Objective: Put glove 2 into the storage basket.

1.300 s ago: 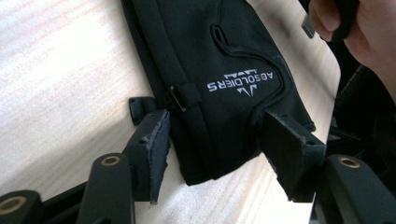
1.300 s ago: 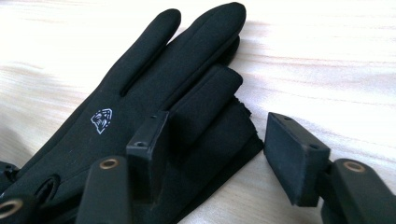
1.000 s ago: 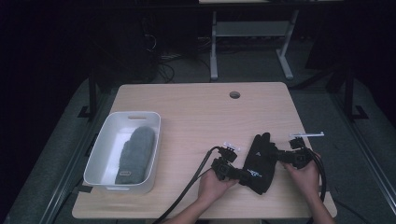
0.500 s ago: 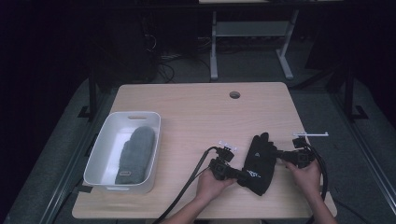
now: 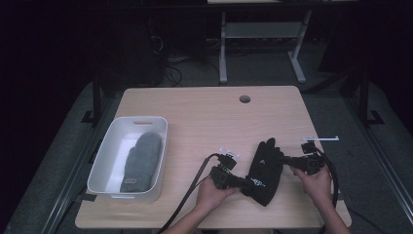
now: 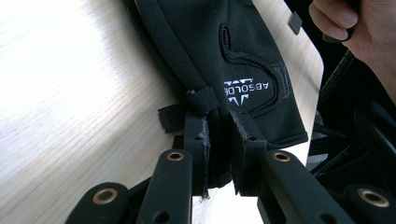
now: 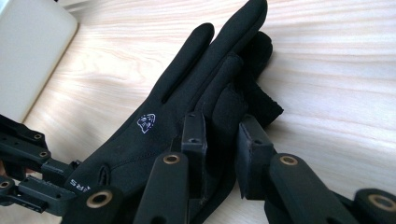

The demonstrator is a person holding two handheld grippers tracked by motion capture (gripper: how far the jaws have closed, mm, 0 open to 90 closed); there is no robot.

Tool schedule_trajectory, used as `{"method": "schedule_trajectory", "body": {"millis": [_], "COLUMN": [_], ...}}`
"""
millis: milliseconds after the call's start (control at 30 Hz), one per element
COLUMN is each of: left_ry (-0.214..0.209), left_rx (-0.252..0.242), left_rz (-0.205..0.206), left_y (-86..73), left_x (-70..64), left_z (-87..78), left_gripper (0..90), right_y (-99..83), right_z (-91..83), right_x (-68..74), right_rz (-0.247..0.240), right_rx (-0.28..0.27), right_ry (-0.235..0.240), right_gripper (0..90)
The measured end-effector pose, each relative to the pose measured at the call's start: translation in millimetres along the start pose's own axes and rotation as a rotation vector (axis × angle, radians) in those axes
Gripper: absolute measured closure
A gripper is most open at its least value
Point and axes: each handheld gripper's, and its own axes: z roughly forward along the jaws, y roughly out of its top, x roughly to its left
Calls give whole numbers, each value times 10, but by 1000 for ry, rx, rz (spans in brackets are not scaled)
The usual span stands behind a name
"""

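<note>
A black glove (image 5: 265,168) lies flat on the wooden table (image 5: 195,112) near the front right, fingers pointing away from me. My left gripper (image 5: 246,183) is shut on its cuff; in the left gripper view the pads (image 6: 198,140) pinch the cuff fabric of the glove (image 6: 210,42) just below the white logo. My right gripper (image 5: 285,159) comes in from the right. In the right gripper view the right gripper (image 7: 219,135) has its jaws closed on the thumb side of the glove (image 7: 187,88).
A white bin (image 5: 104,151) at the front left holds a grey mitten (image 5: 141,158). A round cable hole (image 5: 245,99) sits near the table's far edge. Black cables trail from both grippers over the front edge. Dark floor and desk legs lie beyond the table.
Both hands and the glove have shifted slightly to the left and toward me. Both grippers keep their hold on the glove.
</note>
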Motion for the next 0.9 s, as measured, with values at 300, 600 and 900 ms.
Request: {"method": "schedule_trajectory", "body": {"millis": [300,600,900], "left_ry": [-2,15,28], "left_rx": [-32,-68,-104], "left_rz": [11,24,20], "left_y": [-22,-37,-33], "left_x": [-10,-25,-25], "left_z": [-235,-580,-837], "left_gripper": [788,788,787], "right_y": [123,295,475], "right_z": [1,40,72], "right_x": [188,432,630], "right_rz": [-14,-23,-32], "right_rx": [-8,-26,-41], "right_ry": [37,101,164], "right_gripper": [752,751,751]}}
